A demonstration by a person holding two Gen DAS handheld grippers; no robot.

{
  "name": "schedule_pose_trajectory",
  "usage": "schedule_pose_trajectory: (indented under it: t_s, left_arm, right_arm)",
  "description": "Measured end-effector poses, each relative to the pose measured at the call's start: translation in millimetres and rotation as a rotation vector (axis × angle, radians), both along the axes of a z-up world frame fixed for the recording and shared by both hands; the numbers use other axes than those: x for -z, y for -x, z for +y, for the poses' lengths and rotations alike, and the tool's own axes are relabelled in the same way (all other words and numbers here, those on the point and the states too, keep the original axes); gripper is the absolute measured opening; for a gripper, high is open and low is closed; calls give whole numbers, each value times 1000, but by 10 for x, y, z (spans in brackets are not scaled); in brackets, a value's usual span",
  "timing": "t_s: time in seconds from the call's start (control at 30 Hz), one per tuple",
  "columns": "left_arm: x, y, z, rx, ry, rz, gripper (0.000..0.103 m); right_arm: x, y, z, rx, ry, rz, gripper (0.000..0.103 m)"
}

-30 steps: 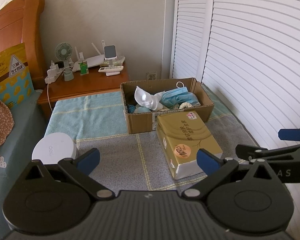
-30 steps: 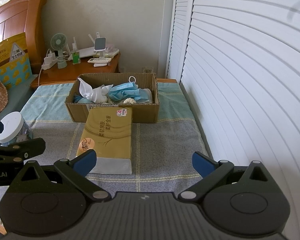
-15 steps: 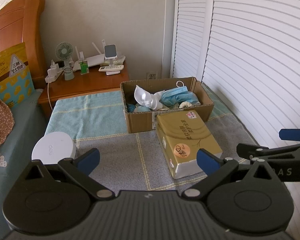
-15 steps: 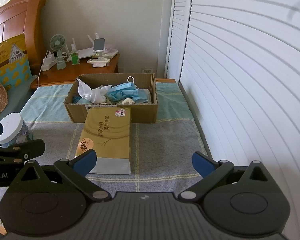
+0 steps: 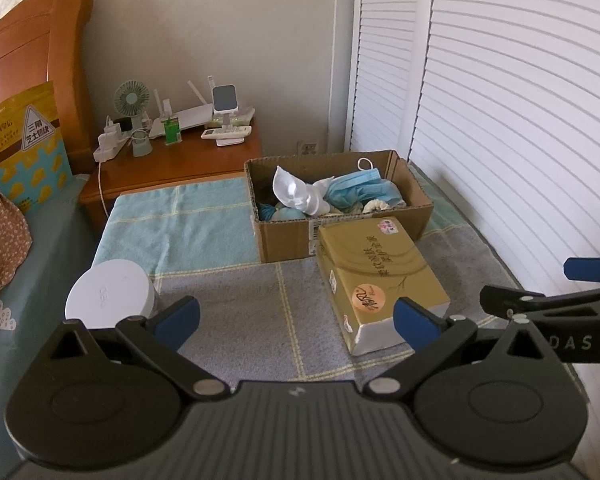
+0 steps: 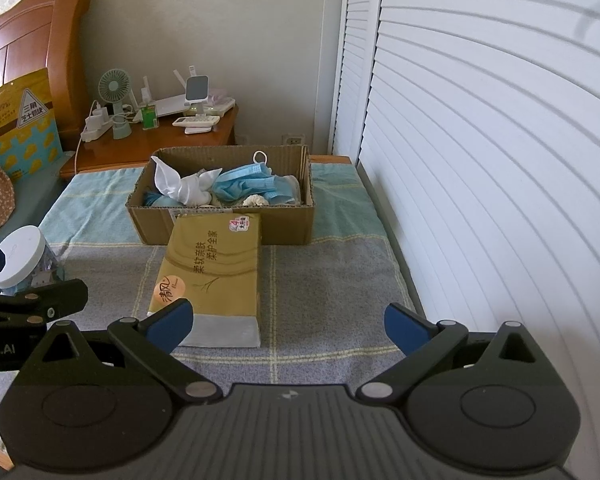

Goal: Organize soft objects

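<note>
Above blanket, grippers spread, perhaps empty

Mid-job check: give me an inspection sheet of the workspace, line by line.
Surface: checked blanket, flat.
Job's things: cardboard box holds blue face masks and white cloth; gold tissue pack lies against its front.
Clutter: white-lidded jar at the blanket's left.
Grippers: left tool open, empty; right tool open, empty.
Cables: white cord hangs off the nightstand.
Surroundings: louvred doors, headboard, yellow bag.
</note>
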State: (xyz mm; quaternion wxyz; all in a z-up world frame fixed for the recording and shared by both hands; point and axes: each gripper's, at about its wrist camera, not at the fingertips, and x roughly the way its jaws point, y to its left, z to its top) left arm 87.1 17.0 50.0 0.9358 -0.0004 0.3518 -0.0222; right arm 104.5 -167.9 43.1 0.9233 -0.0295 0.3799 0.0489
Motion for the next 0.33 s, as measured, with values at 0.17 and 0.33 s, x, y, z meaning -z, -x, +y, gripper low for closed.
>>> schedule_pose_trajectory:
  t_s: [0.17,0.33]
  left_arm:
    - [1,-7,1,0,-1,2,102]
    - [-2,-12,-6,3,1,2,102]
  right_arm:
    - [-2,4,-8,1,-3,-1,103]
    - [-3,4,-10,1,-3,-1,103]
